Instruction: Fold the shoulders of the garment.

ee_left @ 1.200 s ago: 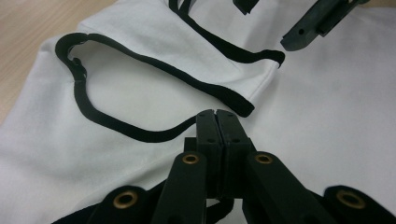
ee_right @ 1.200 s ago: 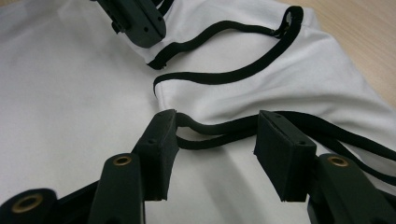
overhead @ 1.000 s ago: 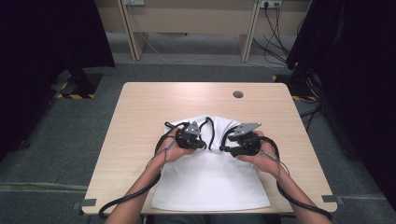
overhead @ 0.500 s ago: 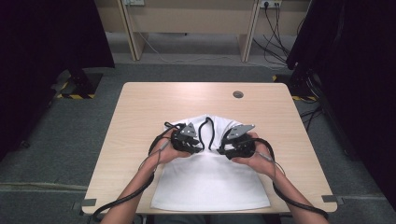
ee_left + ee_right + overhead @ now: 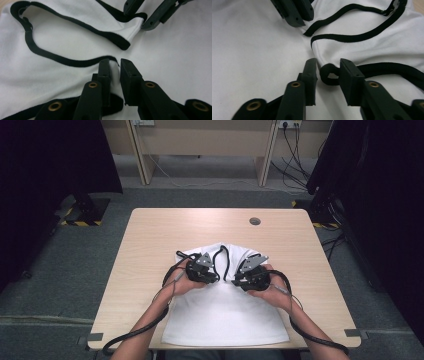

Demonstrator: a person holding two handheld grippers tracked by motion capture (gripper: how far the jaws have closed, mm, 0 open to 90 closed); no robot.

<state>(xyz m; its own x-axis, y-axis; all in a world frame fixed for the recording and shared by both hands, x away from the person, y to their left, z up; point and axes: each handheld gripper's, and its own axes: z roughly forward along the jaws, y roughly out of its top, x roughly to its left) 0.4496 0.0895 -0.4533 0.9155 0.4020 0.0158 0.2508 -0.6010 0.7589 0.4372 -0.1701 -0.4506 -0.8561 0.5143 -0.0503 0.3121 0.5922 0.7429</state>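
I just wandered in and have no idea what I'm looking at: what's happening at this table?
A person is working on a white garment with black trim spread on a wooden table, holding a gripper in each hand. Both meet near the middle of the cloth, where its top has been folded in. The left gripper has just been opening, with a black-edged fold loosely between its jaws. The right gripper stands open around another folded trim end.

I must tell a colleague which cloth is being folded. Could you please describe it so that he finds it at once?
On the light wooden table, look at the near half, between the person's hands. There lies a white garment, spread flat to the near edge; its black-trimmed edges, folded inward at the far end, set it apart.
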